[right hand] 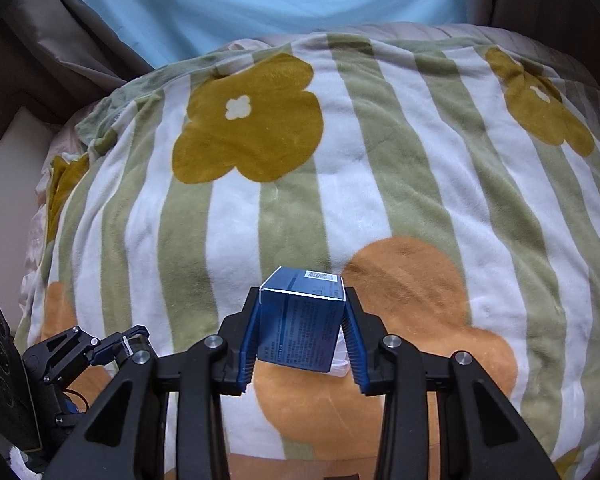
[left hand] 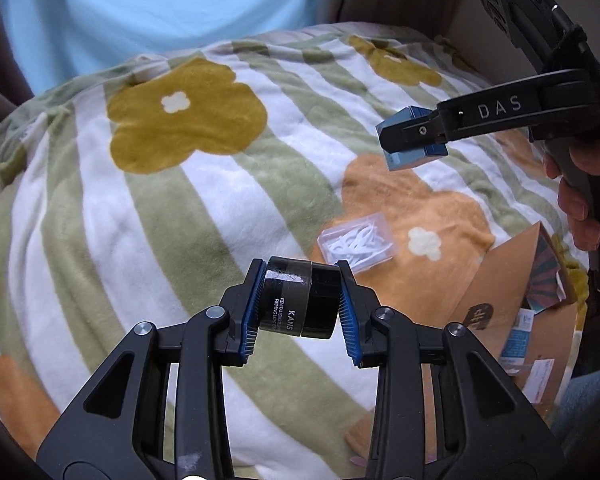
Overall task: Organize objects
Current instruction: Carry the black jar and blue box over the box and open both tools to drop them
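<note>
My left gripper (left hand: 300,304) is shut on a black cosmetic jar (left hand: 300,300) marked KANS, held above the striped flower blanket (left hand: 160,208). My right gripper (right hand: 302,328) is shut on a small blue box (right hand: 300,320) and holds it above the blanket (right hand: 380,160). In the left wrist view the right gripper (left hand: 412,140) shows at the upper right with the blue box (left hand: 408,160) between its fingers. A clear plastic box of white floss picks (left hand: 358,242) lies on the blanket just beyond the jar. The left gripper (right hand: 112,348) shows at the lower left of the right wrist view.
A brown cardboard box (left hand: 512,312) with printed items inside sits at the right edge of the blanket. A light blue sheet (left hand: 160,12) lies behind the blanket. A brown curtain (right hand: 80,28) hangs at the back left.
</note>
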The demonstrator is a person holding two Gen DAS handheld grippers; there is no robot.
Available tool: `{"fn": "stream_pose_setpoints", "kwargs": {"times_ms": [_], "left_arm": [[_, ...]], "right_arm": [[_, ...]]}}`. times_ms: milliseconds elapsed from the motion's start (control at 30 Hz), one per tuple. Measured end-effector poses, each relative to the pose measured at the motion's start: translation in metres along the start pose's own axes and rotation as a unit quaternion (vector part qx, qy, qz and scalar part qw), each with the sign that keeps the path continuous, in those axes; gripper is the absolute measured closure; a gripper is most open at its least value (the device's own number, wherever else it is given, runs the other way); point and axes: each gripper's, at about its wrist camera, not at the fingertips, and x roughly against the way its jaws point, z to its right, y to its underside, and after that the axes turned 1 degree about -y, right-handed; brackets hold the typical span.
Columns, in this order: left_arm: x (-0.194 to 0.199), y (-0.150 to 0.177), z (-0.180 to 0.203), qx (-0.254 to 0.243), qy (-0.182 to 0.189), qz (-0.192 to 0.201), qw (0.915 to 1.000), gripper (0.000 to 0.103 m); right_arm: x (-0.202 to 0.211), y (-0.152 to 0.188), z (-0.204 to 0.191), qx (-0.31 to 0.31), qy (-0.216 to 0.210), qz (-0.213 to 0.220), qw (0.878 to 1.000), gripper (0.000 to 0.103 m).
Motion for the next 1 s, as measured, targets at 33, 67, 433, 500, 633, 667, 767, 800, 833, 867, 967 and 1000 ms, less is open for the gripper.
{"fn": "stream_pose_setpoints", "kwargs": {"times_ms": [33, 67, 433, 500, 633, 667, 767, 800, 833, 867, 967, 1000], "left_arm": [[0.009, -0.002, 0.006, 0.002, -0.004, 0.004, 1.0000, 0.072], [0.018, -0.004, 0.011, 0.004, -0.009, 0.008, 0.9999, 0.072], [0.072, 0.011, 0.090, 0.058, -0.032, 0.026, 0.9975, 0.072], [0.074, 0.019, 0.104, 0.073, -0.031, 0.026, 0.9965, 0.072], [0.076, 0.038, 0.130, 0.100, -0.033, 0.025, 0.9942, 0.072], [0.076, 0.044, 0.137, 0.104, -0.036, 0.023, 0.9937, 0.072], [0.075, 0.059, 0.154, 0.117, -0.044, 0.016, 0.9921, 0.072], [0.074, 0.065, 0.159, 0.120, -0.046, 0.012, 0.9916, 0.072], [0.072, 0.071, 0.164, 0.123, -0.049, 0.009, 0.9912, 0.072], [0.069, 0.076, 0.170, 0.126, -0.050, 0.005, 0.9908, 0.072], [0.061, 0.094, 0.184, 0.141, -0.049, -0.006, 0.9887, 0.072], [0.057, 0.101, 0.188, 0.146, -0.051, -0.010, 0.9879, 0.072]], "right_arm": [[0.010, 0.002, -0.001, 0.006, -0.003, 0.005, 1.000, 0.068], [0.020, 0.004, -0.001, 0.011, -0.005, 0.010, 1.000, 0.068], [0.097, 0.059, 0.019, 0.054, -0.002, 0.030, 0.998, 0.068], [0.105, 0.074, 0.026, 0.059, 0.001, 0.028, 0.998, 0.068], [0.116, 0.101, 0.039, 0.065, 0.001, 0.021, 0.998, 0.068], [0.118, 0.108, 0.042, 0.067, 0.001, 0.019, 0.998, 0.068], [0.122, 0.127, 0.052, 0.075, 0.005, 0.012, 0.997, 0.068], [0.122, 0.134, 0.056, 0.075, 0.005, 0.009, 0.997, 0.068], [0.122, 0.140, 0.060, 0.076, 0.005, 0.006, 0.997, 0.068], [0.122, 0.146, 0.064, 0.076, 0.006, 0.002, 0.997, 0.068], [0.119, 0.165, 0.076, 0.078, 0.013, -0.009, 0.997, 0.068], [0.117, 0.171, 0.079, 0.079, 0.014, -0.013, 0.997, 0.068]]}}
